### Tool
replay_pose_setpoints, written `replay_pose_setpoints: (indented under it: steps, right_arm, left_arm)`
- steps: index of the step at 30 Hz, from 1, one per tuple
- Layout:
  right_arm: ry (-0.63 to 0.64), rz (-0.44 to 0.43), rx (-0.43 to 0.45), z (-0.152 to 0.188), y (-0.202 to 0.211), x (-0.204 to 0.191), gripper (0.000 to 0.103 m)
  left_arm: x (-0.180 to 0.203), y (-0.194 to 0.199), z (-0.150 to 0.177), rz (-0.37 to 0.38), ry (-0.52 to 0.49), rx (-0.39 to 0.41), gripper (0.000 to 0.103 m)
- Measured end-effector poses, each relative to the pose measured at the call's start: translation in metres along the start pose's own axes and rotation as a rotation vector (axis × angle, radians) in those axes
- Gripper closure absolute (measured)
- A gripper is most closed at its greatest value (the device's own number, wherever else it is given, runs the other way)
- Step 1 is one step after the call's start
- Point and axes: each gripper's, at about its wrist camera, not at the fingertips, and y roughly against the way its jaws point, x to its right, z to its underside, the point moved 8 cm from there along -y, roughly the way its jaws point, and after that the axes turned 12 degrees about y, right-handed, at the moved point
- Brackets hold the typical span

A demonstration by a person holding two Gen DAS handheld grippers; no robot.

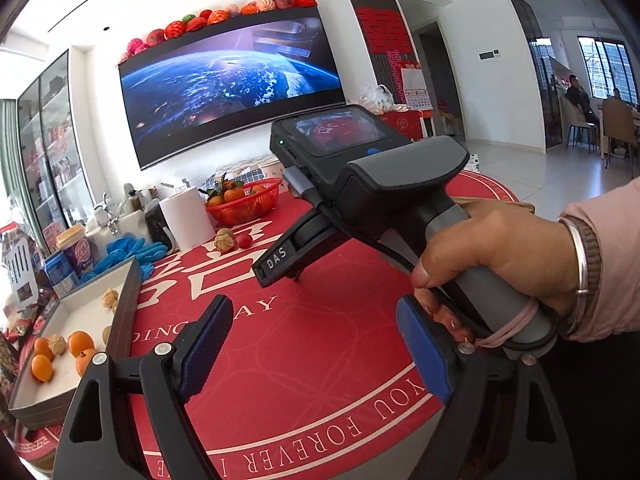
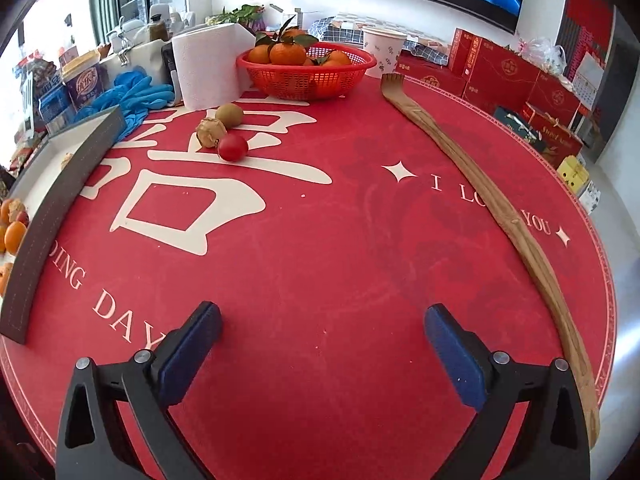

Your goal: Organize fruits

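Red cloth covered the round table point(image 2: 320, 264), and on it the paper towel roll point(image 2: 208, 66) serves as the landmark for everything else.

Left of the roll, and nearer the camera, lay the shallow grey-walled tray point(image 2: 60, 184). The left wrist view showed it holding several oranges point(image 1: 80, 342) and a few husked, papery fruits point(image 1: 109, 297) on its white floor, with plenty of floor bare.

Just in front of the roll sat three loose fruits bunched together: a green-brown kiwi point(image 2: 229, 115), a husked fruit point(image 2: 211, 132) touching it, and a red tomato point(image 2: 232, 147) nearest the camera. None has a marked long axis.

Right of the roll stood the red mesh basket point(image 2: 308, 74), piled with leafy tangerines point(image 2: 288, 53). Farther right a long wooden back scratcher point(image 2: 480, 200) ran along the table's edge.

The right gripper point(image 2: 322, 350) hung above bare cloth with its blue pads spread wide and nothing between them; the cluster lay ahead of its fingers and off to their left. The left gripper point(image 1: 316, 344) was likewise wide and empty, pointed across the table with the right handset in front of it. Judging by this, the right gripper looked better placed for the tomato, with the tray a short carry left.
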Motion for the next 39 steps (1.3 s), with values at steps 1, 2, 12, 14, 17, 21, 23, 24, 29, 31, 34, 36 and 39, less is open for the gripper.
replay_pose_setpoints:
  steps: [1, 2, 12, 14, 17, 21, 23, 24, 29, 31, 34, 36, 39]
  right_arm:
    - [-0.021, -0.009, 0.008, 0.000, -0.001, 0.002, 0.000]
    - [-0.025, -0.002, 0.005, 0.000, -0.001, 0.002, 0.000]
    - [-0.026, 0.001, 0.007, 0.001, 0.000, 0.001, 0.000]
    - [-0.026, 0.001, 0.007, 0.001, 0.000, 0.001, 0.000]
    - [-0.026, 0.001, 0.007, 0.002, 0.000, 0.002, 0.000]
    - [-0.026, 0.000, 0.007, 0.002, 0.000, 0.002, 0.000]
    - [-0.026, 0.000, 0.007, 0.002, 0.000, 0.002, 0.000]
    - [-0.026, 0.001, 0.007, 0.002, 0.000, 0.001, 0.000]
    - [-0.025, 0.000, 0.007, 0.002, 0.000, 0.002, 0.000]
    - [-0.025, 0.000, 0.008, 0.002, 0.000, 0.002, 0.000]
    - [-0.025, 0.000, 0.008, 0.002, 0.000, 0.002, 0.000]
    - [-0.025, 0.000, 0.008, 0.002, 0.000, 0.002, 0.000]
    - [-0.026, 0.000, 0.008, 0.002, 0.000, 0.002, 0.000]
  left_arm:
    - [-0.002, -0.001, 0.000, -0.006, 0.010, -0.005, 0.016]
    - [-0.005, -0.002, 0.000, -0.012, 0.021, -0.009, 0.017]
    - [-0.016, -0.006, 0.003, -0.056, 0.053, -0.012, 0.016]
    - [-0.016, -0.007, 0.005, -0.069, 0.045, -0.011, 0.016]
    - [-0.017, -0.007, 0.007, -0.067, 0.049, -0.016, 0.016]
    - [-0.018, -0.008, 0.006, -0.067, 0.050, -0.017, 0.016]
    - [-0.017, -0.009, 0.007, -0.066, 0.047, -0.023, 0.016]
    - [-0.017, -0.009, 0.008, -0.067, 0.044, -0.025, 0.016]
    - [-0.015, -0.011, 0.010, -0.070, 0.035, -0.033, 0.016]
    - [-0.016, -0.011, 0.010, -0.071, 0.037, -0.035, 0.016]
    - [-0.016, -0.012, 0.011, -0.075, 0.035, -0.035, 0.016]
    - [-0.016, -0.012, 0.011, -0.077, 0.030, -0.033, 0.016]
    - [-0.014, -0.010, 0.011, -0.077, 0.022, -0.025, 0.016]
